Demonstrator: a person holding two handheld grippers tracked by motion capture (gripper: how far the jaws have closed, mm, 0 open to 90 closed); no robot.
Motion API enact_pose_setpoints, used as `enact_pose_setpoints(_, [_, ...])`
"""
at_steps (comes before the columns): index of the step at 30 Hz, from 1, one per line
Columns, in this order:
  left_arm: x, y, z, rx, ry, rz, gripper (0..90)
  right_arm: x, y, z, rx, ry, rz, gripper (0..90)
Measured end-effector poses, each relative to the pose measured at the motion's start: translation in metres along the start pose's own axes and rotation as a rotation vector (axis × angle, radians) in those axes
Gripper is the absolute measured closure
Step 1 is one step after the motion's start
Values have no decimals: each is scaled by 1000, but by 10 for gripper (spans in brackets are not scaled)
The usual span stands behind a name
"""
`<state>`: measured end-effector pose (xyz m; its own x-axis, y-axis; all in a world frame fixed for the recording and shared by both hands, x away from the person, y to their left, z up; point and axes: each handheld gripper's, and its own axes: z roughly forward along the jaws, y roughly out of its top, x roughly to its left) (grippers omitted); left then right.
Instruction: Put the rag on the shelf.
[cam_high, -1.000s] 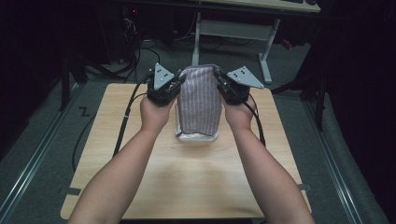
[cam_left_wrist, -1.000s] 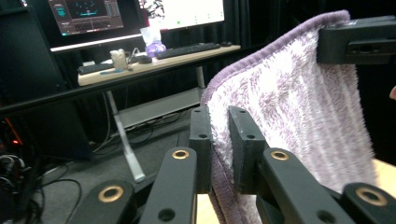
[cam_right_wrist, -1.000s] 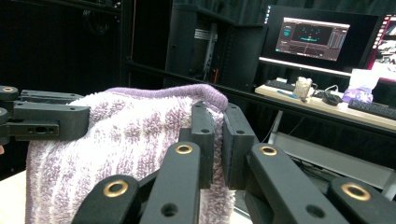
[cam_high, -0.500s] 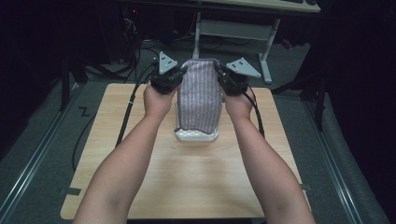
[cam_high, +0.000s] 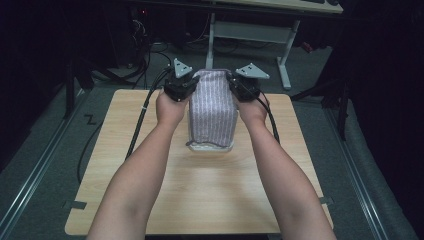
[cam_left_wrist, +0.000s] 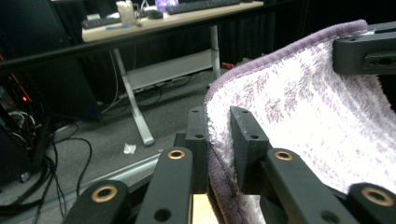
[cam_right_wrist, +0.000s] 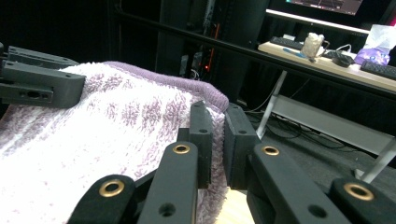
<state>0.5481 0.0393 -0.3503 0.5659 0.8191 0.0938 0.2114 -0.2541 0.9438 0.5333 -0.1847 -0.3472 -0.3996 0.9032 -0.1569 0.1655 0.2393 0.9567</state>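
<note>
Both forearms reach fwd; L claw (cam_high: 186, 86) & R claw (cam_high: 239, 86) raised level, jaws clamped.

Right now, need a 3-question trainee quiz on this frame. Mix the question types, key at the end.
1. True or false: the towel lies flat on the table.
2. What does the left gripper hold? A) a cable B) the towel's edge C) nothing
3. Fill in: the lower end of the towel rests on the ____.

Key:
1. False. It is held up at its two upper corners, and hangs down to the wood.
2. B. Its jaws are shut on the purple-trimmed edge; the right gripper pinches the other corner the same way.
3. Table.
</note>
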Motion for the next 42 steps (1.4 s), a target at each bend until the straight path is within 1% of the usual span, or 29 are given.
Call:
enact_pose_setpoints(1, [0, -1, 2, 3, -2, -6, 776, -1, -1, 2, 2, -2, -5, 840])
enact_pose_setpoints(4, [-1, -2, 4, 11, -5, -15, 767, -2, -4, 5, 13, -9, 11, 840])
enact_pose_setpoints(5, [-1, -3, 6, 15, -6, -19, 746, -3, -5, 6, 17, -13, 9, 831])
enact_pose_setpoints(6, [0, -4, 8, 28, 10, -20, 704, -3, -5, 7, 22, -15, 5, 809])
enact_pose_setpoints(7, [0, -4, 8, 28, 10, -20, 636, -3, -6, 8, 27, -19, 5, 752])
enact_pose_setpoints(8, [0, -5, 8, 34, 29, -18, 570, -4, -7, 9, 32, -18, 19, 681])
enact_pose_setpoints(9, [2, -5, 6, 26, 36, -40, 545, -5, -7, 9, 35, -23, 34, 646])
enact_pose_setpoints(10, [3, -5, 6, 24, 29, -58, 535, -6, -8, 9, 36, -19, 52, 615])
enact_pose_setpoints(11, [3, -5, 6, 24, 29, -58, 533, -8, -8, 9, 40, -9, 68, 593])
enact_pose_setpoints(12, [5, -5, 4, 26, 24, -75, 532, -8, -9, 9, 46, -7, 74, 590])
enact_pose_setpoints(15, [5, -7, 1, 23, 15, -99, 533, -7, -10, 8, 50, -5, 69, 590])
enact_pose_setpoints(18, [5, -8, -1, 23, 14, -108, 534, -5, -10, 6, 56, 7, 67, 577])
enact_pose_setpoints(19, [6, -9, -5, 19, 12, -129, 534, -4, -10, 6, 57, 7, 65, 567])
enact_pose_setpoints(21, [6, -10, -8, 19, 3, -144, 535, -2, -10, 4, 54, 12, 66, 559])
enact_pose_setpoints(22, [6, -10, -8, 19, 3, -144, 534, -1, -10, 2, 54, 17, 62, 557])
enact_pose_setpoints(26, [3, -13, -20, 3, -12, -155, 535, 5, -10, -4, 61, 12, 56, 569])
enact_pose_setpoints(27, [2, -15, -23, 3, -14, -156, 534, 7, -11, -6, 65, 17, 57, 572])
enact_pose_setpoints(29, [1, -16, -26, 0, -13, -155, 535, 8, -11, -8, 58, 17, 48, 582])
enact_pose_setpoints(31, [0, -18, -31, -10, -15, -154, 534, 10, -12, -17, 52, 13, 38, 593])
enact_pose_setpoints(32, [-3, -20, -35, -7, -26, -154, 529, 11, -12, -20, 50, 10, 31, 594])
enact_pose_setpoints(33, [-3, -20, -35, -7, -26, -154, 522, 11, -12, -23, 50, 7, 25, 591])
enact_pose_setpoints(35, [-7, -21, -41, -12, -32, -135, 511, 12, -12, -29, 45, 13, 30, 571])
enact_pose_setpoints(36, [-8, -22, -43, -17, -33, -126, 511, 12, -12, -29, 45, 13, 30, 571])
enact_pose_setpoints(39, [-11, -23, -50, -22, -46, -136, 500, 14, -15, -38, 38, 16, 20, 545])
enact_pose_setpoints(40, [-11, -23, -53, -21, -50, -138, 498, 14, -16, -40, 37, 19, 24, 539])
enact_pose_setpoints(41, [-12, -24, -55, -21, -54, -138, 491, 15, -18, -46, 35, 18, 22, 532])
enact_pose_setpoints(42, [-13, -24, -57, -22, -49, -130, 491, 16, -18, -49, 27, 18, 20, 528])
